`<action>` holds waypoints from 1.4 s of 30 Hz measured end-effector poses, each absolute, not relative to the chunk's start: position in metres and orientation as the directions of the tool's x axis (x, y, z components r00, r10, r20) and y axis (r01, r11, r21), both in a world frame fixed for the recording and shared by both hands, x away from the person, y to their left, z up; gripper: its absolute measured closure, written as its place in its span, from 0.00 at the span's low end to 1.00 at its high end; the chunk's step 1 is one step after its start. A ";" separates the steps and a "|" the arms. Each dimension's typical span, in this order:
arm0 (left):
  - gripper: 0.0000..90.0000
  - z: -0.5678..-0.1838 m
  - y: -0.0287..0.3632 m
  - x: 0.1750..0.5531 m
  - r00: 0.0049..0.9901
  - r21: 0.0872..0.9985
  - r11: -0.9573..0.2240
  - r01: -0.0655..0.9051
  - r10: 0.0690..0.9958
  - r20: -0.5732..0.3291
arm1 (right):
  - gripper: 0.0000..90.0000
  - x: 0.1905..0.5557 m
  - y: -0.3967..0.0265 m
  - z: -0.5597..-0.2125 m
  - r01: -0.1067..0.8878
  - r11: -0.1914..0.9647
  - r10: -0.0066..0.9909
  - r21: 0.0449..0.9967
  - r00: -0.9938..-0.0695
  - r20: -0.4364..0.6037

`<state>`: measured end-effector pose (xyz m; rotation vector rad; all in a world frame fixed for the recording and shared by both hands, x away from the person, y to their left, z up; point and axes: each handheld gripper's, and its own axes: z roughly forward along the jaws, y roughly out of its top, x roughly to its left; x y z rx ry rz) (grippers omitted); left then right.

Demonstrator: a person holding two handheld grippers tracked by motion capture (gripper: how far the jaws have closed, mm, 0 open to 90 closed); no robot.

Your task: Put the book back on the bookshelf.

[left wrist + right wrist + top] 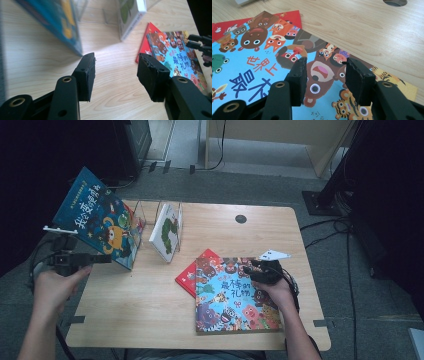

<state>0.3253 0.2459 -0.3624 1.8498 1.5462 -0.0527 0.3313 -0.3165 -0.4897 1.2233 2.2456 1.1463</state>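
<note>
At the left of the high view, the left gripper (102, 259) is held by a hand just off the table's left edge, its jaws pointing at the lower corner of a dark blue picture book (98, 218) that leans tilted against a clear wire rack (141, 216) in the upper left of the wooden table (150, 310). In the left gripper view its jaws stand well apart with only bare tabletop between them; the blue book's edge sits just above the left pad, and whether they touch cannot be told. A white book (167, 231) stands in the next slot of the rack. At the lower right, the right gripper (255, 269) hovers over a light blue animal picture book (225, 305) that lies flat, overlapping a red book (189, 274). In the right gripper view (324, 75) its jaws are parted, gripping nothing, just above the cover.
</note>
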 end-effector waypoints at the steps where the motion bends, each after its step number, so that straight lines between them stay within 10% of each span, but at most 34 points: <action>1: 0.54 -0.366 0.241 0.326 0.287 0.481 -0.036 0.876 0.841 -0.459 | 0.58 0.331 -0.316 -0.490 0.547 0.305 0.816 0.779 -0.572 0.082; 31: 0.55 -0.434 0.115 0.353 0.492 0.468 -0.273 0.841 0.747 -0.447 | 0.60 0.298 -0.346 -0.502 0.596 0.247 0.859 0.764 -0.500 0.112; 42: 0.77 -0.448 0.095 0.355 0.547 0.498 -0.321 0.806 0.725 -0.419 | 0.74 0.284 -0.372 -0.503 0.605 0.197 0.903 0.771 -0.419 0.098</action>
